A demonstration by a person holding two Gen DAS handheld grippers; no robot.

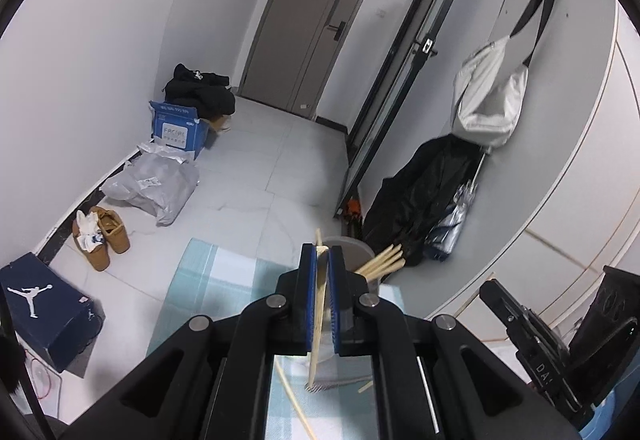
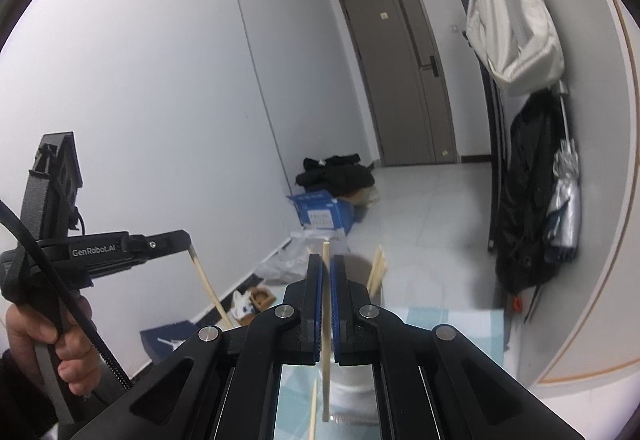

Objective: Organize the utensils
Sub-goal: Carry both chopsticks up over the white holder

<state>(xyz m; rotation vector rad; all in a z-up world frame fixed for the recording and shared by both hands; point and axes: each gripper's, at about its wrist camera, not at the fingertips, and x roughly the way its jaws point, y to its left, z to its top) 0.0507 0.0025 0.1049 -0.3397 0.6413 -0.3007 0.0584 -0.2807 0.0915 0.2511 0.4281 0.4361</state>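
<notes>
Left gripper [image 1: 320,254] fingers clamp 1 chopstick [image 1: 317,320]; right gripper [image 2: 326,264] fingers clamp another chopstick [image 2: 326,340]. Just ahead stands a holder [image 1: 352,248] with chopsticks, on checked cloth [image 1: 224,280].

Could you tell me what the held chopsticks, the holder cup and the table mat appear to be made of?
The chopstick in the left gripper and the one in the right gripper look like pale bamboo or wood: matte, tan, unpainted. The holder cup seems plastic, judging by its smooth translucent grey wall. The mat looks like woven fabric, light blue checked, though vinyl is possible.
</notes>
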